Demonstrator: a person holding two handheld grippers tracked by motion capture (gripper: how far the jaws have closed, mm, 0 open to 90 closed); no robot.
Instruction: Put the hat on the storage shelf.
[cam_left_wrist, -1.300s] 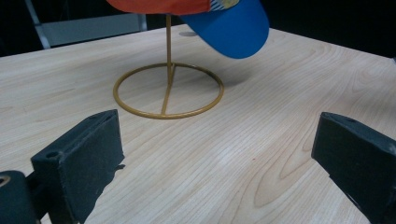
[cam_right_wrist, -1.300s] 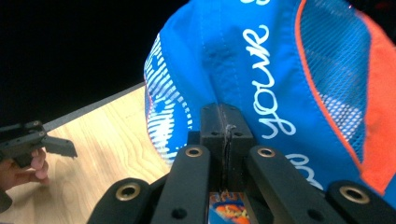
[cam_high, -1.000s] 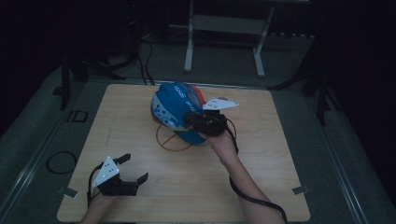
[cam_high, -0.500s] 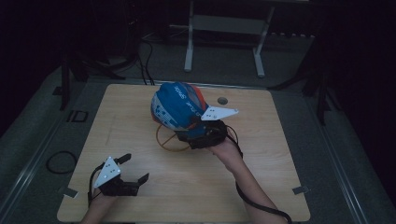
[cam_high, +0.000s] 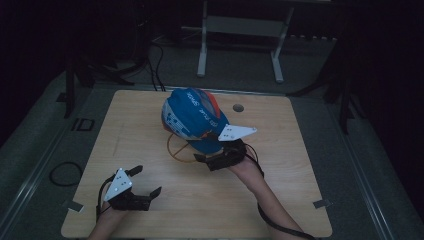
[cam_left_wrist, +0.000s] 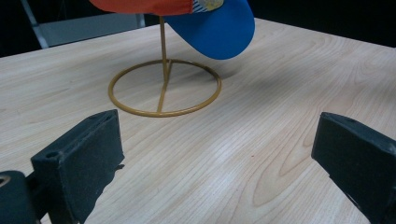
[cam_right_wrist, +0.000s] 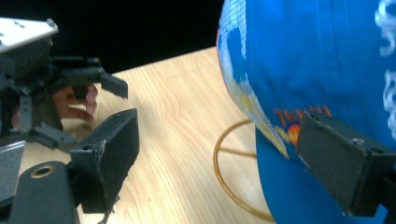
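Observation:
A blue cap (cam_high: 192, 117) with an orange panel sits on a gold wire stand (cam_high: 175, 150) at the middle of the wooden table (cam_high: 280, 190). My right gripper (cam_high: 207, 149) is low at the cap's near right side, by the brim. Its jaws have just been opening and now stand open (cam_right_wrist: 217, 126). The cap (cam_right_wrist: 317, 56) lies behind the right jaw and no pad presses on it. The stand's ring (cam_right_wrist: 229, 154) shows between the jaws. My left gripper (cam_high: 147, 180) rests open near the front left edge. It faces the ring (cam_left_wrist: 163, 88) and the brim (cam_left_wrist: 215, 28), with nothing between its jaws (cam_left_wrist: 217, 135).
A small round hole (cam_high: 238, 107) sits in the tabletop behind the cap. Beyond the far edge stands a metal frame (cam_high: 240, 30) on the floor, with cables (cam_high: 155, 55) to its left. A cable loop (cam_high: 65, 172) lies on the floor left of the table.
My right gripper has drawn back from the cap's side toward the near edge and sunk lower, and its jaws have spread. The left gripper has stayed put.

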